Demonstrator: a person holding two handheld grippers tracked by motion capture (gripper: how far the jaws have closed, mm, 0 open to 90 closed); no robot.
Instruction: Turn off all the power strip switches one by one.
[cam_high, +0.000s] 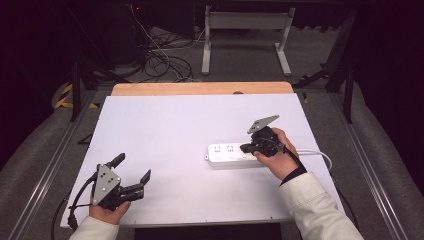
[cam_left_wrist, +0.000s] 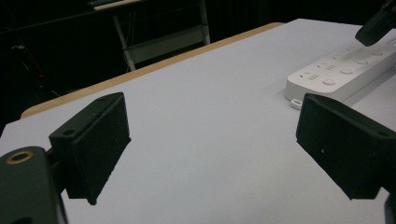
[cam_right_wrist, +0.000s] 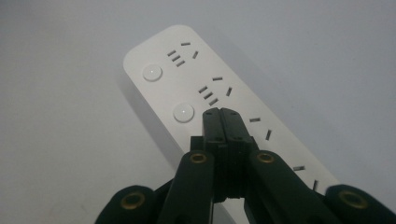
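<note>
A white power strip (cam_high: 227, 154) lies on the white table at centre right, its cable (cam_high: 320, 153) running off to the right. Its sockets and round buttons face up (cam_right_wrist: 183, 113). My right gripper (cam_high: 245, 148) hovers over the strip's middle, jaws pressed together with nothing between them; its tips (cam_right_wrist: 221, 113) sit just beside the second button. My left gripper (cam_high: 132, 170) rests near the table's front left, jaws wide apart and empty (cam_left_wrist: 210, 154). From there the power strip (cam_left_wrist: 343, 70) lies far off to the right.
The white tabletop (cam_high: 175, 130) has a wooden strip (cam_high: 200, 88) along its far edge. Beyond it stand a white frame (cam_high: 245, 30) and tangled cables (cam_high: 160, 62) on the floor. Metal rails (cam_high: 45, 170) run along both sides of the table.
</note>
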